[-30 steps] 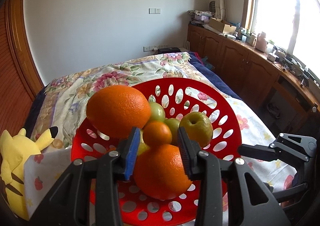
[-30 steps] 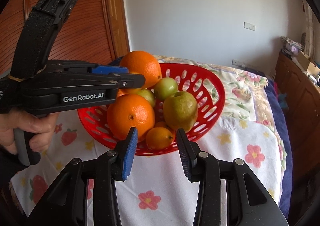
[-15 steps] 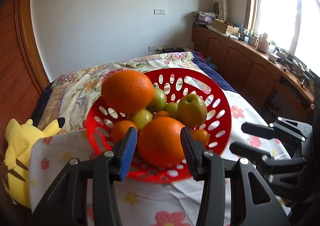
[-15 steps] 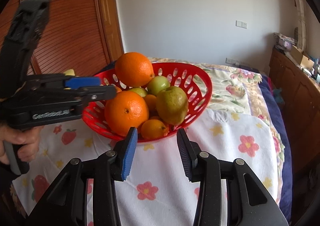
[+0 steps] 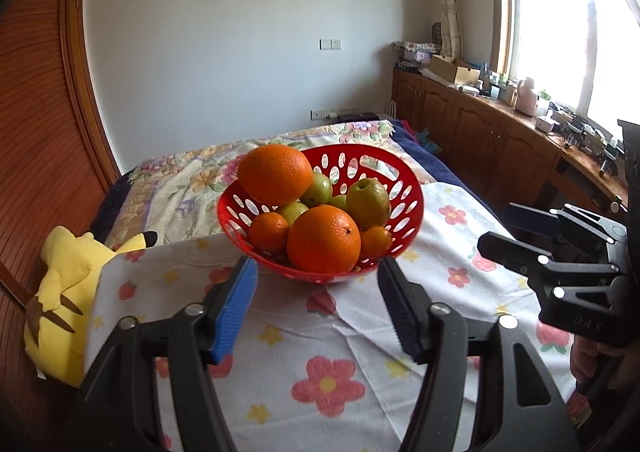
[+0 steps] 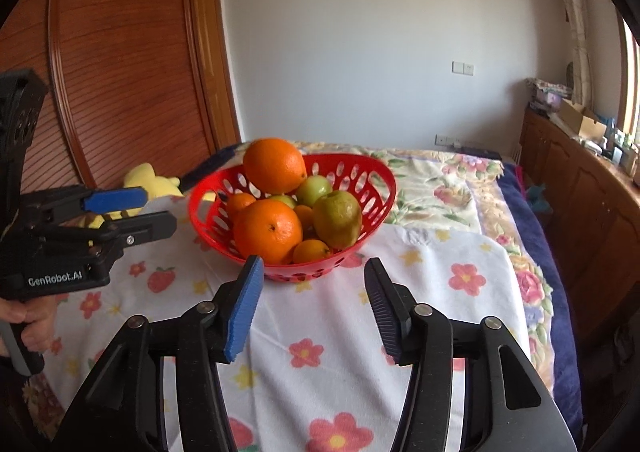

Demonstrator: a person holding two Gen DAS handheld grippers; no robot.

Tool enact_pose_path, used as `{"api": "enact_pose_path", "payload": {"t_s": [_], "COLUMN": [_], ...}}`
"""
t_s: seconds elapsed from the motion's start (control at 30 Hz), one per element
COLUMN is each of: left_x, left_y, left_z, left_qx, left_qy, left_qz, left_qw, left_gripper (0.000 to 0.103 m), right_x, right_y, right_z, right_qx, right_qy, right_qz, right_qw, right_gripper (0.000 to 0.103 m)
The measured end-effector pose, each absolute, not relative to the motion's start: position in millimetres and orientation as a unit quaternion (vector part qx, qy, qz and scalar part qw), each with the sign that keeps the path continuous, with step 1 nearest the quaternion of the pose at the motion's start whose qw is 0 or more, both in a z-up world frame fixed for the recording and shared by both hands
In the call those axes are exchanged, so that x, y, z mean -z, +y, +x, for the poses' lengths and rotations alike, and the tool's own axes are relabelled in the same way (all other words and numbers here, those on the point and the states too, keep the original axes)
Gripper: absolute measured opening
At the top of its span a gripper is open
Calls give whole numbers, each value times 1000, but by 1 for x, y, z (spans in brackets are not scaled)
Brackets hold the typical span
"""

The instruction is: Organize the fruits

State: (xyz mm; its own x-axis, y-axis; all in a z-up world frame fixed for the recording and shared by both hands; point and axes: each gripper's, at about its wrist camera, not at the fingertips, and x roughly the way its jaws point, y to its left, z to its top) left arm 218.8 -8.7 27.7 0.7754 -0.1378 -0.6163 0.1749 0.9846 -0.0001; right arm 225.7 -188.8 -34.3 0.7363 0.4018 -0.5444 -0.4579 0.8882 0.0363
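Red basket (image 5: pixel 404 188) sits mid-frame on the flowered cloth (image 5: pixel 320 336), piled with two oranges, small tangerines and green fruit; the top orange (image 5: pixel 275 173) rests against the far rim. Left gripper (image 5: pixel 318 284) and right gripper (image 6: pixel 314 284) both stand short of the basket, jaws just opened, nothing between them. No loose fruit is visible on the cloth. Judgement: the sorting appears at or near its finish. Any next move calls for a check that the top orange sits stable.

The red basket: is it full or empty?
Full. The red basket holds oranges, small tangerines and green fruit heaped above its rim.
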Motion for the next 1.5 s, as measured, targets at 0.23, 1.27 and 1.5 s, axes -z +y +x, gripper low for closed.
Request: {"api": "enact_pose_path", "payload": {"t_s": [0.23, 1.27, 1.5], "left_x": [-41, -69, -70], "left_y": [-8, -11, -10], "left_z": [181, 16, -7], "left_qx": [75, 41, 30], "left_qy": [300, 203, 203], "left_qz": [32, 13, 14], "left_qw": [951, 978, 979], "left_gripper": [72, 103, 103], "right_x": [17, -8, -14], "right_y": [-195, -213, -217], "right_z": [190, 43, 17], "right_qx": [-221, -171, -171], "right_qy": [257, 174, 162], "right_qz": [-50, -33, -30], "right_qw": [939, 969, 971], "right_gripper": [67, 101, 101]}}
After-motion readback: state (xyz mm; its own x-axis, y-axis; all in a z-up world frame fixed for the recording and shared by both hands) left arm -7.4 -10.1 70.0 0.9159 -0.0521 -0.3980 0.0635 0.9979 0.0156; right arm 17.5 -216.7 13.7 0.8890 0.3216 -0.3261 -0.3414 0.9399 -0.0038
